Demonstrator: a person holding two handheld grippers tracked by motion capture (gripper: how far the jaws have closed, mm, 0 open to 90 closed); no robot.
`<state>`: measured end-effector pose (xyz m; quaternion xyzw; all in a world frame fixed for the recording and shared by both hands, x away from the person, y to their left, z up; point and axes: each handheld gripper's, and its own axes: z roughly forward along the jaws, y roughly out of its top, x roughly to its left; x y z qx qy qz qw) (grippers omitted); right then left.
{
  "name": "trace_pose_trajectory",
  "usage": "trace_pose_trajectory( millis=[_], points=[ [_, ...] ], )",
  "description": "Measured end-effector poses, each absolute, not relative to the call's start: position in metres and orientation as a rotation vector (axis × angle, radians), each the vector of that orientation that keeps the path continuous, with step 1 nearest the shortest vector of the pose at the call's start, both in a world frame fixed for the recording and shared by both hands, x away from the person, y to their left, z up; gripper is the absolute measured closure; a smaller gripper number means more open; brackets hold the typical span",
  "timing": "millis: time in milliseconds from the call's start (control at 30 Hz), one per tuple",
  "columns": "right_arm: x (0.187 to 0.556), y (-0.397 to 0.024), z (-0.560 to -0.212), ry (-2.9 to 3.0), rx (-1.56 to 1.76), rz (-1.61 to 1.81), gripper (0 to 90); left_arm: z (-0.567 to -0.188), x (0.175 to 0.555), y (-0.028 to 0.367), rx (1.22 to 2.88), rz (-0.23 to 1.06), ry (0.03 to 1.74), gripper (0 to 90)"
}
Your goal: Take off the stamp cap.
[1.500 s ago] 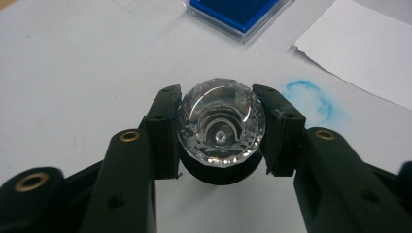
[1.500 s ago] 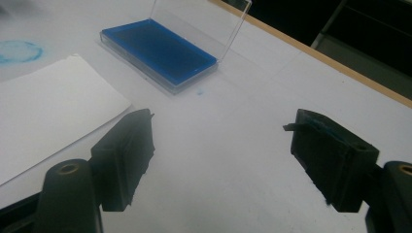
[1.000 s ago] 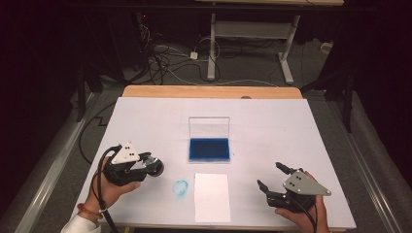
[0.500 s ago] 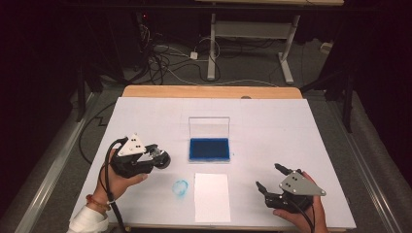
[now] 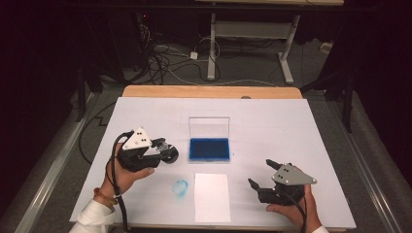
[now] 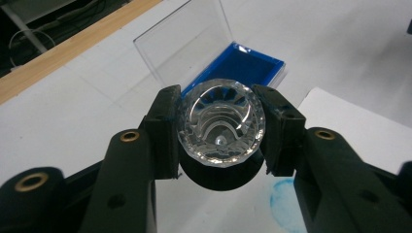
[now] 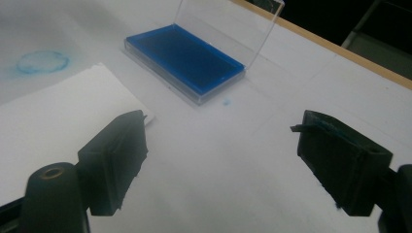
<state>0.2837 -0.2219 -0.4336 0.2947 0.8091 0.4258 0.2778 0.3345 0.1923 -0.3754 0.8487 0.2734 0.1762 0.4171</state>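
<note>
Stamp: round clear faceted-plastic stamp [image 6: 221, 127] with a black base, clamped in the left hand-held gripper [image 5: 163, 151], above the desk [image 5: 301, 126].
Change: it has shifted from near the round blue print [image 5: 180, 187] toward the open blue ink pad [image 5: 209, 149]; re-inking looks next.
Right hand-held gripper [image 7: 221, 160]: empty, jaws just opened wide.
Views: left gripper view shows the pads squeezing the stamp; high view shows the white paper sheet [image 5: 212, 196], unstamped.
</note>
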Motion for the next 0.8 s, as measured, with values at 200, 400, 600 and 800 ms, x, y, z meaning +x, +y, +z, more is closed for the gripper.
trace_pose_trajectory(
  millis=[200,400,600,800],
  points=[
    [0.297,-0.209,-0.425,2.184,0.755,1.155,19.6,-0.371,0.336,0.178,2.121,0.432,0.649,54.8],
    [0.311,-0.188,-0.416,2.214,0.731,1.183,19.4,-0.365,0.335,0.165,2.093,0.411,0.605,54.8],
    [0.325,-0.158,-0.41,2.289,0.71,1.199,17.2,-0.361,0.333,0.153,2.082,0.389,0.579,54.8],
    [0.33,-0.131,-0.413,2.334,0.636,1.207,19.0,-0.359,0.333,0.144,2.067,0.358,0.554,54.8]
  ],
)
